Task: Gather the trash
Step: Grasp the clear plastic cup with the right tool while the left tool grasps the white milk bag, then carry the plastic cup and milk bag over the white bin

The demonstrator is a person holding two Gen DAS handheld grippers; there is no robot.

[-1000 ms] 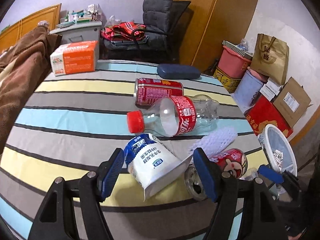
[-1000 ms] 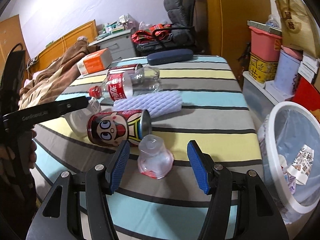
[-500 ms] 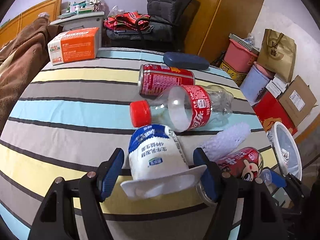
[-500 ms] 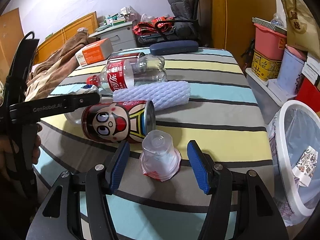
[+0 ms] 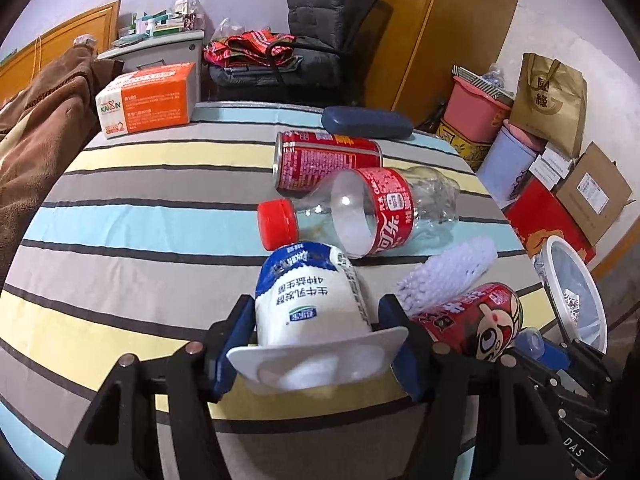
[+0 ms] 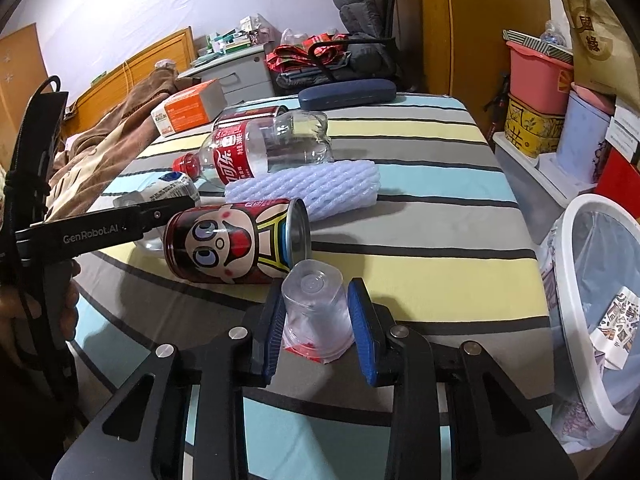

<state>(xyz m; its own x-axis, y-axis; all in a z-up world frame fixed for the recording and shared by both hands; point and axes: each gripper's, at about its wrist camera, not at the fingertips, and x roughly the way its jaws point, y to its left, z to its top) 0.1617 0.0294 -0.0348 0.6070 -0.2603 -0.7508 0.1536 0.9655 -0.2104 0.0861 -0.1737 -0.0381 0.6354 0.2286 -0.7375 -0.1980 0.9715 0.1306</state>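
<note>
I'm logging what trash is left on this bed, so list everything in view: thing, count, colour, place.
Striped bedcover: one, grey, yellow and blue, under everything.
White yogurt bottle with blue label: one, lying between the left tool's closing pads.
Small clear plastic cup: one, upside down, between the right tool's closing pads.
Red cartoon-face drink can: one, on its side beside the cup.
White foam net sleeve: one, behind that can.
Clear red-capped cola bottle: one, lying mid-bed.
Red lettered can: one, behind the bottle.
Dark blue case: one, far edge.
Orange and white box: one, far left corner.
White-rimmed lined bin: one, beside the bed, right.
Left tool; right tool: black, blue pads.
</note>
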